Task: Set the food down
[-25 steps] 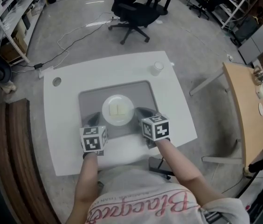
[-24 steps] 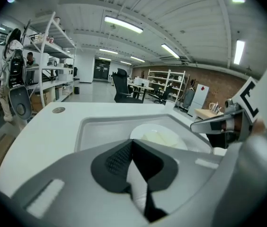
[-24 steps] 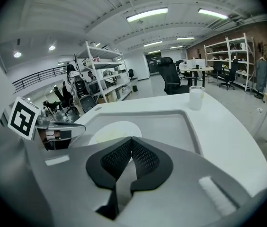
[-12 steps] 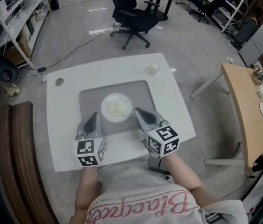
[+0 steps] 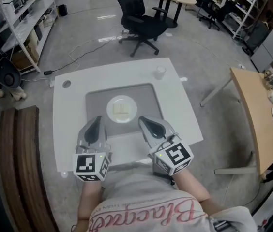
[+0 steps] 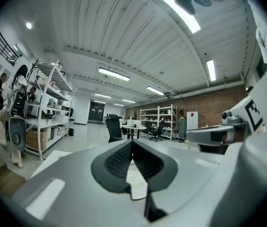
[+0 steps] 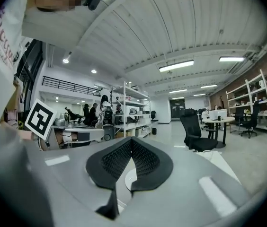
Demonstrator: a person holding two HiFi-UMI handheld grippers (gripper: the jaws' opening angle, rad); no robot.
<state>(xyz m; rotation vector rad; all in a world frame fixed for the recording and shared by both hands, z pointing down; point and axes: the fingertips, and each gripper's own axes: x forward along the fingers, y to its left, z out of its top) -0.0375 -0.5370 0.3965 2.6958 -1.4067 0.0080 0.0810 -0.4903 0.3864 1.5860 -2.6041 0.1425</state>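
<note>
A white plate (image 5: 122, 108) rests on the grey mat (image 5: 98, 98) in the middle of the white table (image 5: 71, 115). On it lie pale yellow pieces of food (image 5: 122, 111). In the head view my left gripper (image 5: 96, 120) is near the table's front edge, left of and nearer than the plate, shut and empty. My right gripper (image 5: 142, 119) mirrors it on the plate's right, also shut with nothing held. In the left gripper view the shut gripper (image 6: 132, 144) points above the table, with the plate (image 6: 138, 183) showing below the pads. The right gripper view has the same: gripper (image 7: 131, 141), plate (image 7: 129, 178).
A small white cup (image 5: 160, 72) stands near the table's far right corner. A black office chair (image 5: 141, 16) is beyond the table. A wooden table (image 5: 257, 115) is to the right and a dark wooden bench (image 5: 20, 168) to the left. Shelving lines the room.
Both grippers have drawn back from the plate's sides toward the table's front edge and the person's body. The plate and food stay put on the mat.
</note>
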